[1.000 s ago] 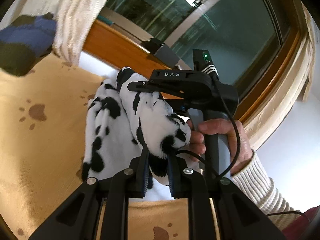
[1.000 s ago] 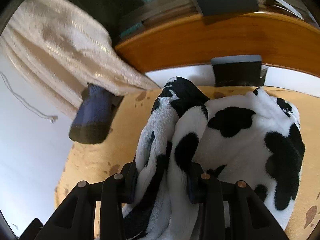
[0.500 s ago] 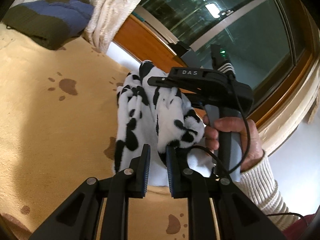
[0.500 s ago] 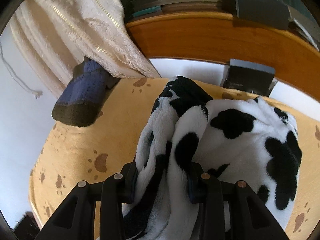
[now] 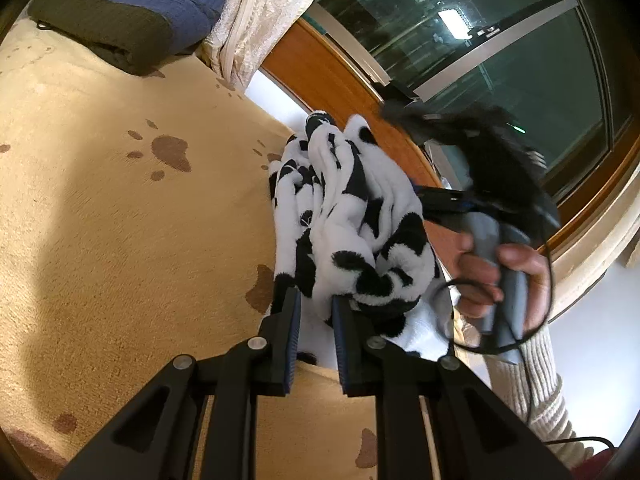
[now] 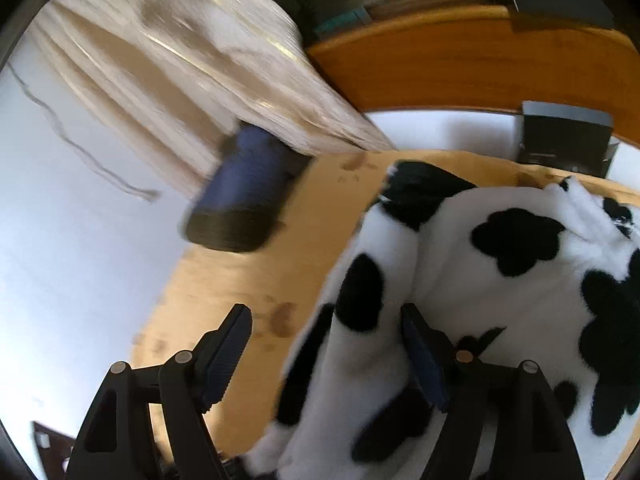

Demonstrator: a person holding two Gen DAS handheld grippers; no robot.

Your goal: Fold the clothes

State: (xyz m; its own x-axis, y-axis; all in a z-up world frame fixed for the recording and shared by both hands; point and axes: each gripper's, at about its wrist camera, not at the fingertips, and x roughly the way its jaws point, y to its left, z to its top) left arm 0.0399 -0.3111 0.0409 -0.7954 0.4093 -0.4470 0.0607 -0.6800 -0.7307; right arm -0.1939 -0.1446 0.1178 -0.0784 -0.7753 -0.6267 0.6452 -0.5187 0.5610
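A fluffy white garment with black cow spots (image 5: 360, 216) is bunched above a tan paw-print blanket (image 5: 120, 220). My left gripper (image 5: 316, 298) is shut on its lower fold. In the right wrist view the same garment (image 6: 500, 280) fills the right half. My right gripper (image 6: 324, 312) has its jaws opening wide. A fold of cloth still lies between them against the right finger, and the left finger stands free of it. In the left wrist view that right gripper is a dark blur, held by a hand (image 5: 516, 276) in a ribbed cream sleeve.
A folded blue and olive garment (image 5: 132, 20) lies at the blanket's far end, under a cream curtain (image 5: 264, 8). A wooden window frame (image 5: 340, 80) with dark glass runs behind. A dark box (image 6: 564, 136) stands by the white sill.
The right gripper's jaws have spread and let go of the cow-print fold they pinched. The left gripper keeps its grip and has sunk a little towards the blanket.
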